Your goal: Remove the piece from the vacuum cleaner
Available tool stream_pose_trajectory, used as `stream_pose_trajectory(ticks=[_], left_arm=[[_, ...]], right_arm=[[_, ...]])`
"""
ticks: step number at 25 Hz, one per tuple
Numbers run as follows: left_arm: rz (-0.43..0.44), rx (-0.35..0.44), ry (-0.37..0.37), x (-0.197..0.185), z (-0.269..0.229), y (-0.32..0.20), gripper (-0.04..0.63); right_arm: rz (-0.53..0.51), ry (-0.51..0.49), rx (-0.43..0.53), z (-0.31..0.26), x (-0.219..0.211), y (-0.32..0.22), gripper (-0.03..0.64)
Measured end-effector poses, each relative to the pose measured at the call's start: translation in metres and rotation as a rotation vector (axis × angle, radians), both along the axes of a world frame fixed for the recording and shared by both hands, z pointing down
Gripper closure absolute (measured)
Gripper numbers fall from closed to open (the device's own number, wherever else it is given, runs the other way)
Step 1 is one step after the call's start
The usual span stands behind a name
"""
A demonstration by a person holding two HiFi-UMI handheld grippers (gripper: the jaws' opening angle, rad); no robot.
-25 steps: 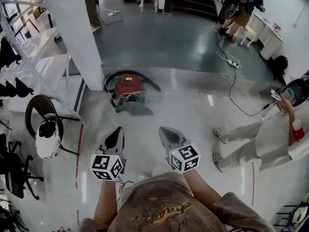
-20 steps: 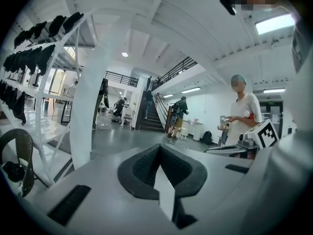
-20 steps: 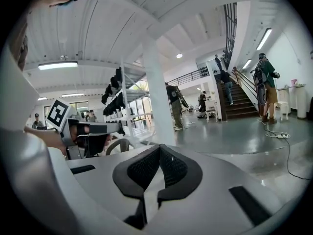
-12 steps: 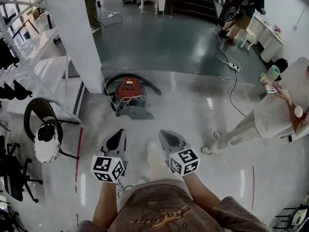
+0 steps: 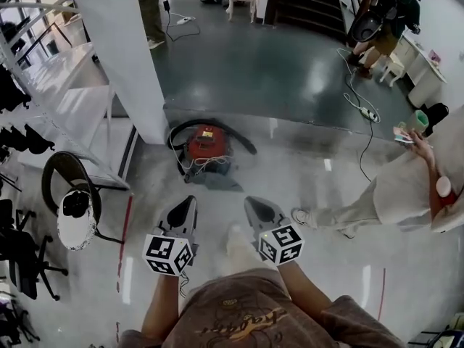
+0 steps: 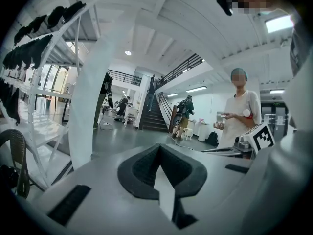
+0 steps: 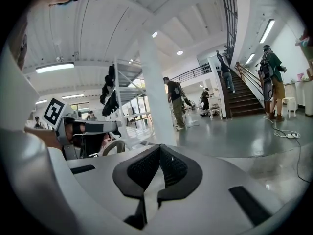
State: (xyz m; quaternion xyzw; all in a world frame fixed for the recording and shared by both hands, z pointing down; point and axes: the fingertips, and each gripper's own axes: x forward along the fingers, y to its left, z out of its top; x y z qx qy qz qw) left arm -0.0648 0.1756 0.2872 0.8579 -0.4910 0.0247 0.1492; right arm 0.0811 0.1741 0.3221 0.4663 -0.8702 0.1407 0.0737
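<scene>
Item one, the task's thing: a red canister vacuum cleaner [image 5: 206, 143] with a black hose [image 5: 235, 133] looped round it and a grey part [image 5: 217, 181] against its near side. It stands on the glossy grey floor [image 5: 304, 180] at the foot of the white square column [image 5: 123, 56], well apart from both tools. Item two: I hold the left hand-held gripper [image 5: 185, 206] and the right hand-held gripper [image 5: 254, 204] side by side above the floor, short of the vacuum cleaner, each with its jaws pressed together on nothing. Item three: a person in pale clothing [image 5: 395, 194] stands toward the floor's right side.
</scene>
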Motion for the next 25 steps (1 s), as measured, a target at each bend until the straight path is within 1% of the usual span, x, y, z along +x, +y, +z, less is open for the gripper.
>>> stream_pose_trajectory(ticks=[5,14,19,25], left_arm=[[-0.032,-0.009,-0.003,0.001,-0.007,-0.046,0.592],[-0.084,-0.021,0.016,0.011,-0.008,-0.129,0.594],[-0.135,-0.030,0.026,0.011,-0.006,-0.160,0.594],[-0.153,-0.029,0.024,0.007,-0.005,-0.189,0.594]], right_arm=[[-0.037,-0.007,-0.011,-0.005,-0.001,-0.051,0.617],[-0.110,-0.012,-0.014,-0.008,0.007,-0.142,0.617],[-0.130,-0.024,-0.030,-0.007,0.014,-0.174,0.617],[-0.133,-0.035,-0.026,-0.009,0.014,-0.208,0.617]])
